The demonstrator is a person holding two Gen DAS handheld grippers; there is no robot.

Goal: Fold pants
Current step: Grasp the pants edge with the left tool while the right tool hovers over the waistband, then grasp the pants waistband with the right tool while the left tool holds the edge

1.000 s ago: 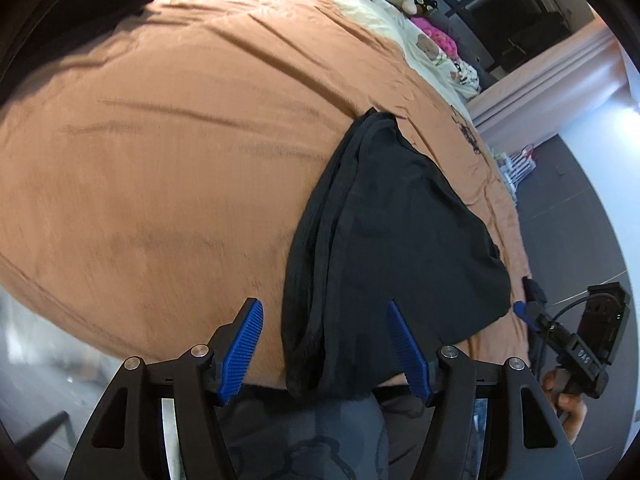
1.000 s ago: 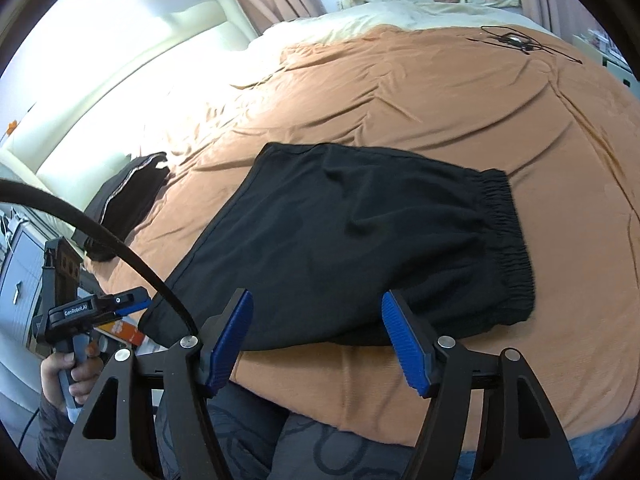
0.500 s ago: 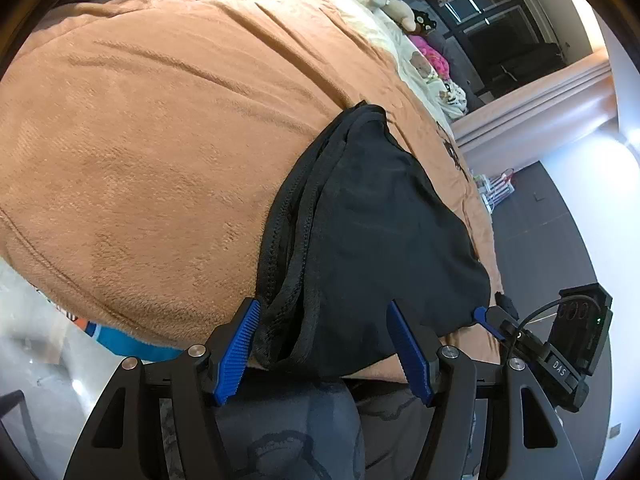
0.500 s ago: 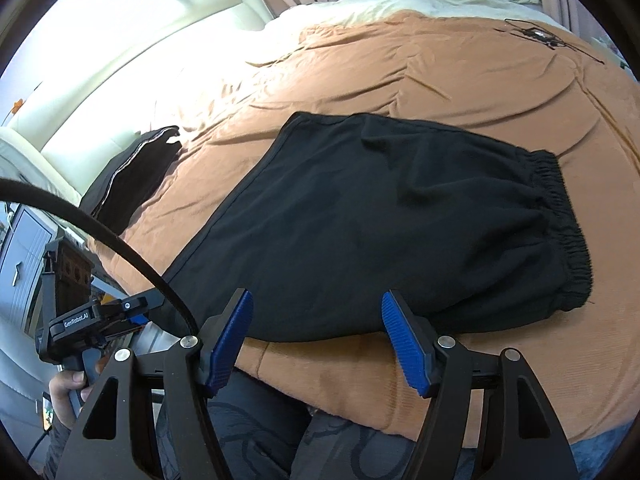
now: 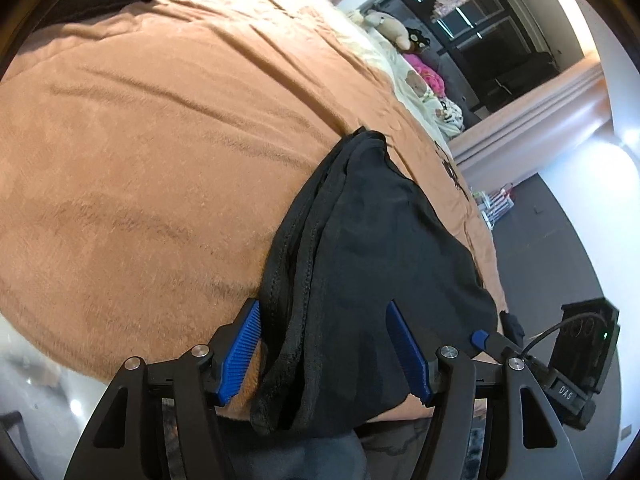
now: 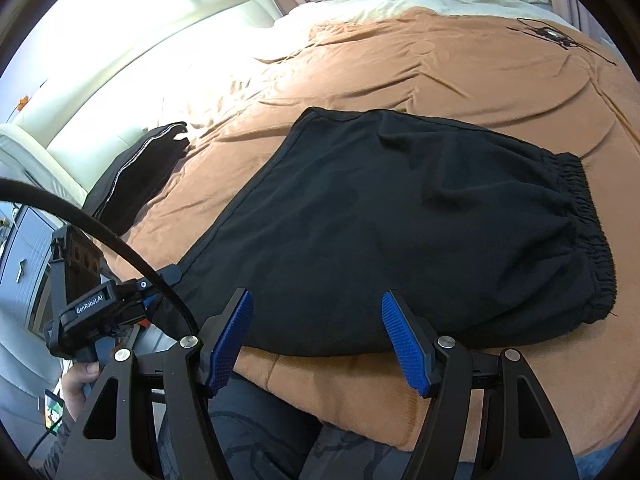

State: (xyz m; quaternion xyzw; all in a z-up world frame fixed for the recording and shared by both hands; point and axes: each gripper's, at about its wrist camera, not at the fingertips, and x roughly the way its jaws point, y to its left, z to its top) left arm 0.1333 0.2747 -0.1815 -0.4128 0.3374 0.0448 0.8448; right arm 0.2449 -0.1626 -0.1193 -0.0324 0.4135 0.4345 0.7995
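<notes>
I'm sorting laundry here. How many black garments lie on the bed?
2: the black pants on the orange blanket nearest both tools, and a folded dark garment farther left by the headboard. Others may be hidden.

text 1: "GenRobot.AI", white, on the black body of the left tongs (image 6: 158, 294), seen from the right wrist | text 2: "DAS", white, on the black body of the right tongs (image 5: 482, 338), seen from the left wrist

I see matt black cloth pants (image 6: 400, 232) on a soft, napped orange blanket (image 6: 440, 76). Ribbed blue pads (image 6: 404, 348) sit on matt black plastic fingers.
</notes>
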